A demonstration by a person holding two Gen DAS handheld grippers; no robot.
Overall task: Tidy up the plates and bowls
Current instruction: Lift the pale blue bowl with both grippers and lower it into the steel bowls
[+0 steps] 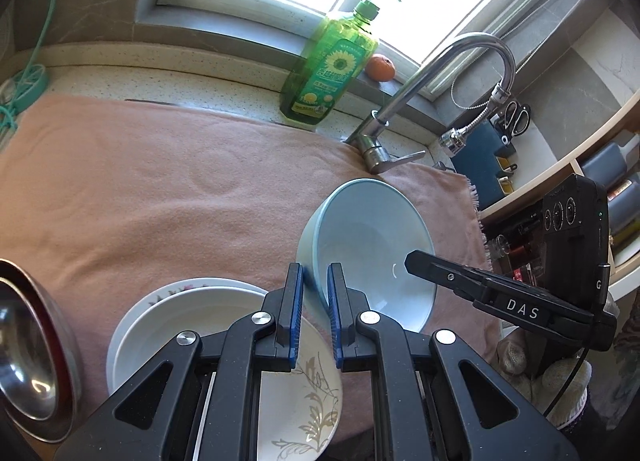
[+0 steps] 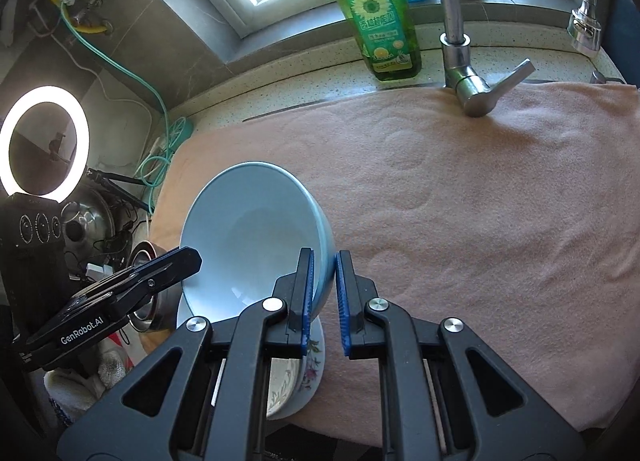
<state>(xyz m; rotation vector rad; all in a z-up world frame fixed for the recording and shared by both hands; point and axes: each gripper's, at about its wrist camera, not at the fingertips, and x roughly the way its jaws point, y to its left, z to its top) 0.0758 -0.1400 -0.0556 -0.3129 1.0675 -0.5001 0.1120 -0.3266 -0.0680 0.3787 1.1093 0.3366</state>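
One light blue bowl (image 1: 372, 249) is held tilted above the pink towel (image 1: 160, 189), empty inside, its rim pinched from two sides: the left gripper (image 1: 315, 315) has its blue-padded fingers nearly closed on the rim in the left wrist view, and the right gripper (image 2: 324, 303) grips the opposite edge the same way in the right wrist view. Just below sits a stack of white dishes (image 1: 192, 313); two are distinct, a floral-rimmed plate (image 2: 314, 365) beneath and a bowl with a gold leaf pattern (image 1: 304, 397) on it, nothing in them. One steel bowl (image 1: 28, 345) stands at the left edge. One green soap bottle (image 1: 328, 65), one orange (image 1: 381, 67) and one faucet (image 1: 440, 73) line the sill
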